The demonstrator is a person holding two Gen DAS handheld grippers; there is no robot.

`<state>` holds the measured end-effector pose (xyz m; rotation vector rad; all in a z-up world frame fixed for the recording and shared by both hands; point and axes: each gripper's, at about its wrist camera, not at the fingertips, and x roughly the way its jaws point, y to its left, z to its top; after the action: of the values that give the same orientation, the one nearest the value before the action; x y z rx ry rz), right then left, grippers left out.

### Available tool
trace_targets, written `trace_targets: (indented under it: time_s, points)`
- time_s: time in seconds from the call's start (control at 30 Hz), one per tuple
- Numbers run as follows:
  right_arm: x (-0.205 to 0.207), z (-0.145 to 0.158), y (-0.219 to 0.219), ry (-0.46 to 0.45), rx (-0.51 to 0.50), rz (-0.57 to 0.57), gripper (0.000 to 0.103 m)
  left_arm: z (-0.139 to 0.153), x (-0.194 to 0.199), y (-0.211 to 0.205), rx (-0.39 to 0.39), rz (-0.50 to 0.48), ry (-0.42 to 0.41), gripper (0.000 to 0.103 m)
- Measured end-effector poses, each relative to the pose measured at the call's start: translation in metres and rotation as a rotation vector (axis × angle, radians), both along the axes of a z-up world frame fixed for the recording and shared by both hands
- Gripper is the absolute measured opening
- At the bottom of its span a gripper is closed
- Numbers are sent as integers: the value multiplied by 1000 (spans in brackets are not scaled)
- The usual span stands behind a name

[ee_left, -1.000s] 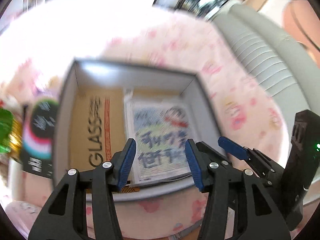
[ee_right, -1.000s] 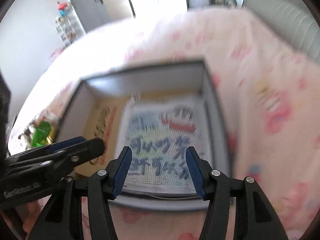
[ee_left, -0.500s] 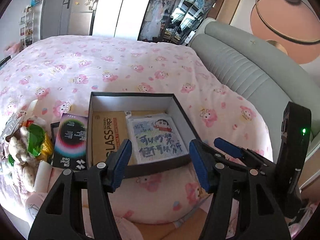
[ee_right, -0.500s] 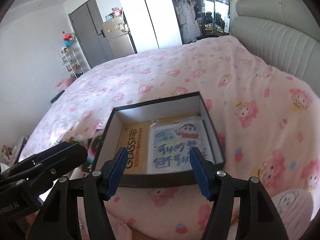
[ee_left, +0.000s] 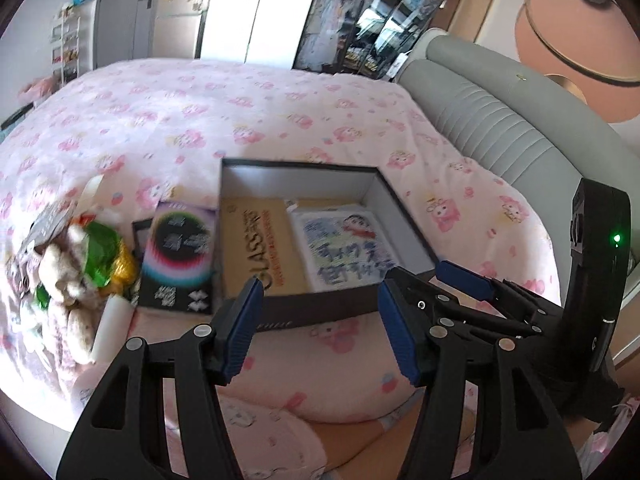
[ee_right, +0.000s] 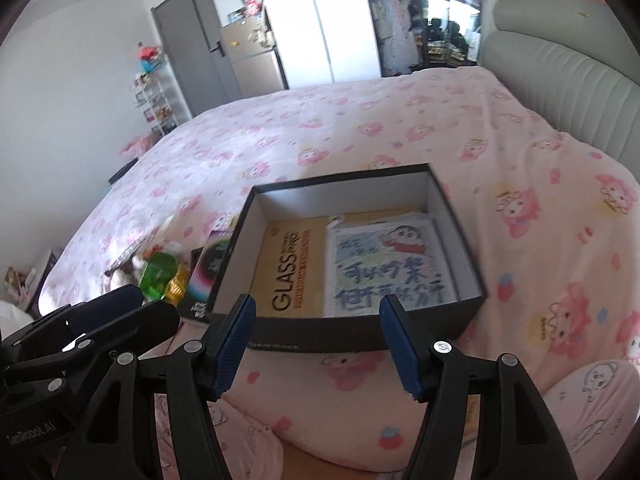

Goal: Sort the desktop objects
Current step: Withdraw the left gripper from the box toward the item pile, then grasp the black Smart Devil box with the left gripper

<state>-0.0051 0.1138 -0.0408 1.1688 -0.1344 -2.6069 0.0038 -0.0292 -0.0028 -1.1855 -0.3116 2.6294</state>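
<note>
Beyond both grippers' fingers, black box (ee_right: 352, 330) on the bed, left gripper (ee_left: 320, 330) and right gripper (ee_right: 316, 340) parted, holding nothing

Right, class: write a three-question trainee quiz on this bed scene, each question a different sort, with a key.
1. True or false: the box on the bed has its lid on.
2. Which lies outside the box? A) GLASS pack B) cartoon pack C) black card
3. Fill in: both the left gripper and the right gripper hold ____.

Key
1. False: it is open, its inside visible.
2. C: it lies left of the box, beside the toy pile.
3. Nothing: both stand open.
</note>
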Motion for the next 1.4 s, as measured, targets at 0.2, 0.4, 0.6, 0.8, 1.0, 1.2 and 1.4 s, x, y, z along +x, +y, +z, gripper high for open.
trace_targets:
  time_s: [0.2,0.4,0.6,0.8,1.0,1.2,1.4]
  points:
    - [-5,-32,-52,-90,-3,120,60,-30,11,-51,-3,80,-78,59]
    - [-16,-66,-102,-200,-54,246,49,-60,13,-98,53,145,-143,59]
    - [-27,-110,-131,-311,-112,277,47,-102,-15,-128,91,244,-236,51]
    - [-44,-146,-155,-374,-163,243,46,-141,-68,-153,104,334,-377,45]
    - [-60,-161,-164,-401,-182,197,46,-169,-111,-161,86,311,-502,51]
    - [-74,-184,-155,-492,-243,161,45,-198,-131,-158,173,256,-629,50]
    - [-71,-176,-142,-496,-312,175,45,-176,-94,-148,186,267,-546,29]
